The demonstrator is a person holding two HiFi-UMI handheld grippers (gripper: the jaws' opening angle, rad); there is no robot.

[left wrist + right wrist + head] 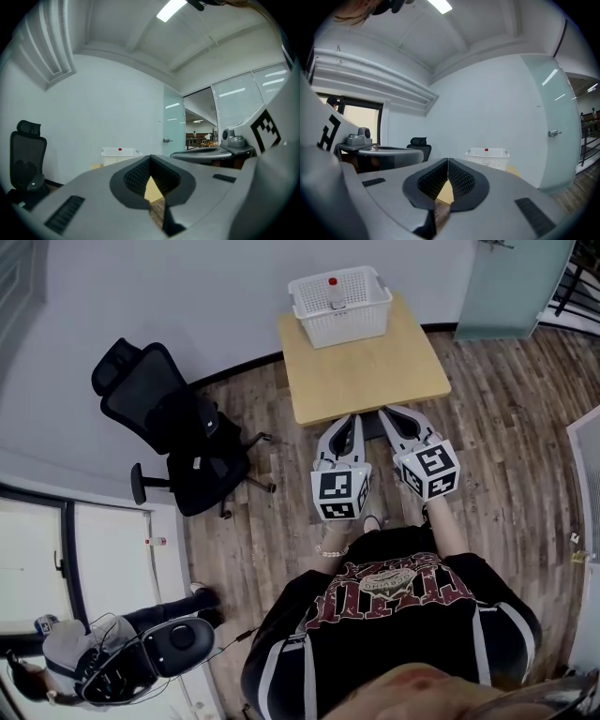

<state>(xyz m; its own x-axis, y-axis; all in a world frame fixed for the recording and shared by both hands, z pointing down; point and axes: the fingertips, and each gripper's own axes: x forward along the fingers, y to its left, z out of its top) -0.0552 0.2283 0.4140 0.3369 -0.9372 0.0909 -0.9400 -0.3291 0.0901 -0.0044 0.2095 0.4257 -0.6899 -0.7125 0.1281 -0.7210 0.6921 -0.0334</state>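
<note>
At near edge of table [370,381], I hold left gripper [353,420], right gripper [390,413] side by side, jaws closed on nothing, aimed toward white basket [343,326] at far edge.

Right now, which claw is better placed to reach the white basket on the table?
Probably left. In the head view the left claw lines up with the white basket, while the right claw sits toward its right end. Both are shut and empty.
</note>
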